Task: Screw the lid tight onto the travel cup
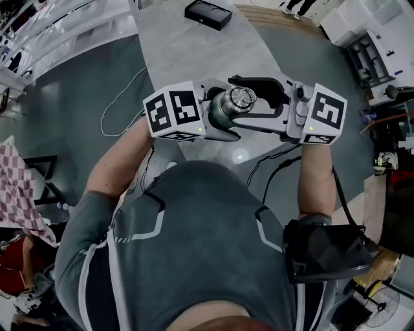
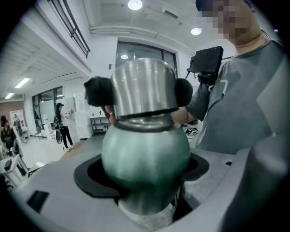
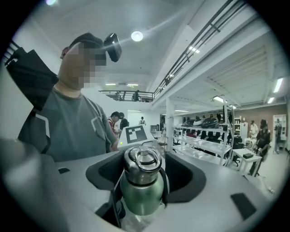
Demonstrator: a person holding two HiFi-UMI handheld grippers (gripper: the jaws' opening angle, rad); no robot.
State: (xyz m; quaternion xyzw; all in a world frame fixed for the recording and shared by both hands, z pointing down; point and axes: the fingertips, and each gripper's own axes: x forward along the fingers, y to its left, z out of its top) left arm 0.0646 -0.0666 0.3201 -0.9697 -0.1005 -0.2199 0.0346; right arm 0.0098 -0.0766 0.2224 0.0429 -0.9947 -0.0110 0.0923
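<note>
We are holding the travel cup (image 1: 226,111) upright in the air over the near end of the bench (image 1: 187,45), its green body below and its steel lid (image 1: 242,98) sitting on top, ring handle facing up. Our left gripper (image 1: 220,121) is coming in from the left and clamping its jaws on the green body, carrying the cup. Our right gripper (image 1: 249,100) is reaching in from the right, level with the lid; its black fingers (image 2: 97,90) are standing wide apart, one on each side of the lid and just beside it, not squeezing it as far as we are seeing. The two marker cubes (image 1: 173,110) are flanking the cup, close in front of our grey shirt (image 1: 207,245). A flat black box (image 1: 208,14) is lying at the far end of the bench, well apart from the cup.
</note>
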